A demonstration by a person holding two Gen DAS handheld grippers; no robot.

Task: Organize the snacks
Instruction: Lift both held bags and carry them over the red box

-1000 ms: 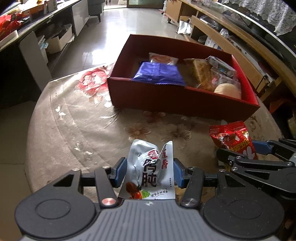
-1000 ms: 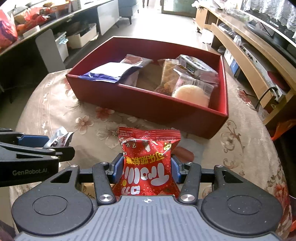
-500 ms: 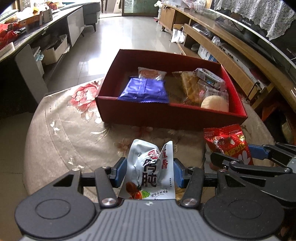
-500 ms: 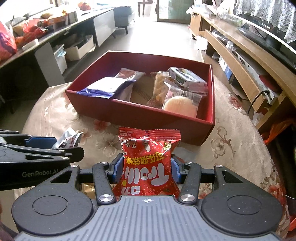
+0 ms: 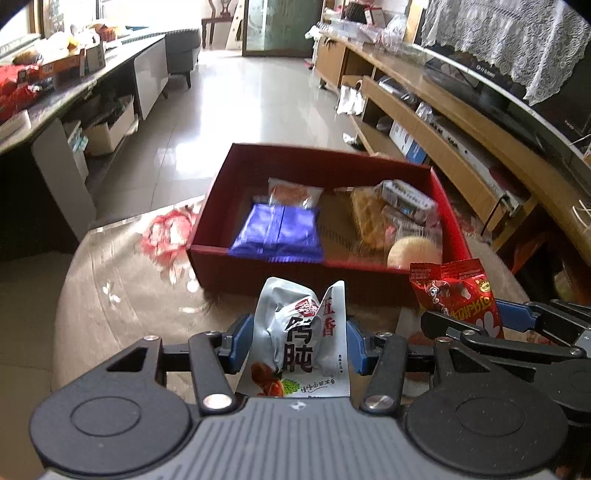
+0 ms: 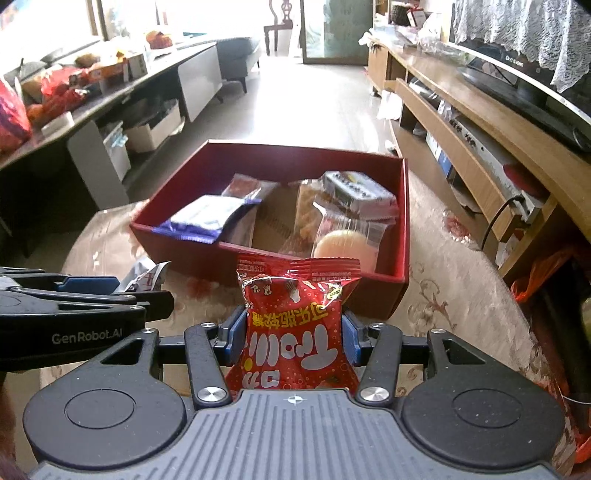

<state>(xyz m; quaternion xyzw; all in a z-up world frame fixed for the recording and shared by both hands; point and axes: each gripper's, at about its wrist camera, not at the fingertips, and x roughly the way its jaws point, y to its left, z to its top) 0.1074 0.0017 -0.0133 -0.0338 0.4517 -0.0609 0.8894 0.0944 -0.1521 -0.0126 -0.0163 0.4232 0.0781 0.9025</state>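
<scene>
Ahead of the jaws we see a pale, glossy tiled floor [image 5: 221,110] running to a glass door [image 6: 332,27] at the far end, with daylight glaring off the tiles. To the right of the jaws we find a long wooden TV cabinet [image 6: 480,147] with open shelves, a dark screen [image 5: 517,99] on it under a white lace cover [image 5: 509,40]. To the left runs a dark cluttered counter [image 6: 92,99], a grey sofa [image 6: 236,55] beyond it, and below the jaws a round table under a floral cloth [image 5: 122,280].
</scene>
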